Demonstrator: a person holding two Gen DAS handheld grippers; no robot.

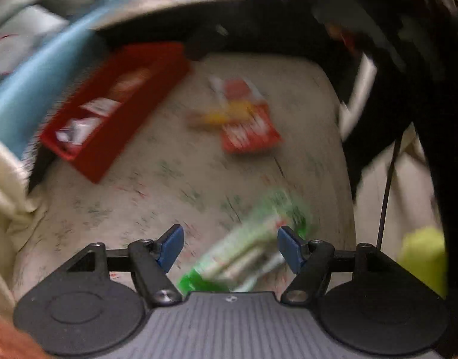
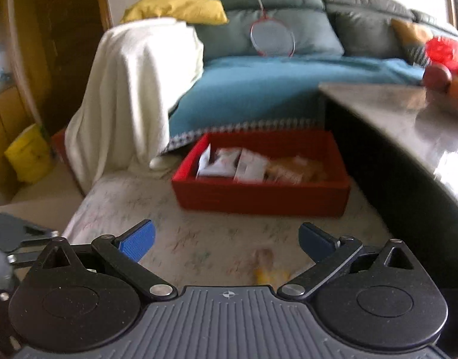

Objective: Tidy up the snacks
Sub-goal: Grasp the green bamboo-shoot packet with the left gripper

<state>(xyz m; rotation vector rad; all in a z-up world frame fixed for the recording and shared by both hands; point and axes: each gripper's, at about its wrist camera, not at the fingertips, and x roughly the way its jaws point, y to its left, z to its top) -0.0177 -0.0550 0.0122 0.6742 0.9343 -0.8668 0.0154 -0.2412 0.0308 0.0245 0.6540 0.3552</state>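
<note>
Green snack pack (image 1: 247, 257) lies on the patterned mat (image 1: 157, 185), right under the left tongs (image 1: 230, 248). It sits between the spread blue pads, nearer the right pad (image 1: 290, 246). Its long axis runs diagonally, low near end toward the upper right. Blur hides whether anything touches.

Left tongs: wide, nothing held. They're clearly the nearer pair for this pack.

Red bin (image 1: 115, 104) is well apart from the green pack, up and left in the left wrist view, with white and orange packets already inside. A red-and-yellow packet (image 1: 244, 116) lies loose between bin and pack.

Right tongs (image 2: 226, 240): wide, empty, facing the red bin (image 2: 262, 170); a yellowish wrapper (image 2: 269, 272) sits just below them.

Judgement: rotate left tongs across the pack's short side, then close.
</note>
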